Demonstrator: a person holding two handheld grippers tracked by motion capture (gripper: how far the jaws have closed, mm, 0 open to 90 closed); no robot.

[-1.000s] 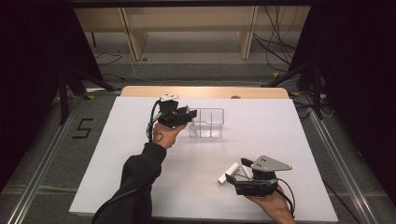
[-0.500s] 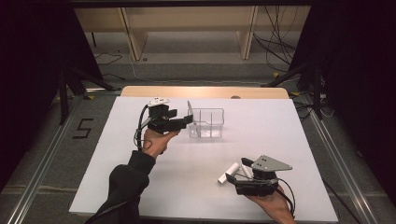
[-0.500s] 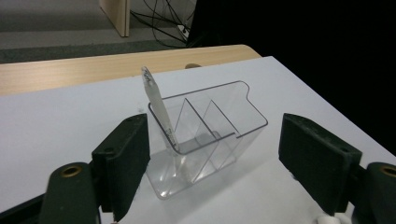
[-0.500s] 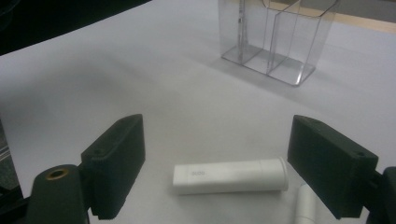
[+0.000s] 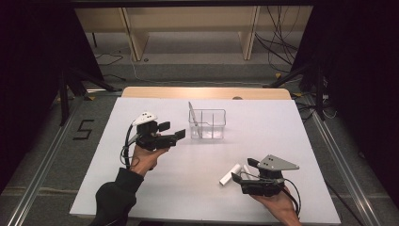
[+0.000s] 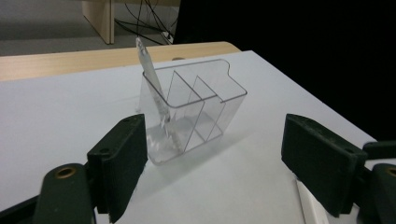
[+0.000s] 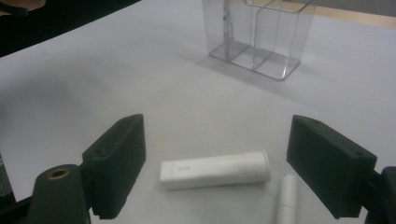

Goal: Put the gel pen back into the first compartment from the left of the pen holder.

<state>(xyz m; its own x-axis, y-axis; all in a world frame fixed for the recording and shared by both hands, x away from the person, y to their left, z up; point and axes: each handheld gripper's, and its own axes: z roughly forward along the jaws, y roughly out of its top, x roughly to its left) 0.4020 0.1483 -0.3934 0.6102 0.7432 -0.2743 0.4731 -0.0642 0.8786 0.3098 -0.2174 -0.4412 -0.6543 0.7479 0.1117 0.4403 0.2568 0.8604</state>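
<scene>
Seen from the high view, the left gripper [image 5: 175, 130] hovers just left of the clear organizer [image 5: 207, 124], jaws spread after just opening, nothing between them. Organizer sits mid-table on the white table [image 5: 291, 141], transparent, boxy, with inner dividers. A thin silvery pen [image 5: 193, 117] leans in its left compartment, top poking above the rim. Right gripper [image 5: 238, 176] rests near the front right, jaws spread, with a white tube [image 5: 230, 173] lying flat at its tips and a second white stick [image 5: 246, 169] just beside it.

Left gripper view: both black jaws wide apart, empty. Organizer [image 6: 196, 109] straight ahead between them but apart from the pads; three compartments visible, walls clear and glossy. Pen [image 6: 154, 84] tilted in the nearest compartment, tip on the floor of it.

Right gripper view: jaws wide, not pressing anything. White tube [image 7: 215, 169] lies crosswise between them on the table, capped at its right end, faint print on the body. Second stick [image 7: 286, 198] lies near the right jaw. Organizer [image 7: 257, 35] well beyond.
</scene>
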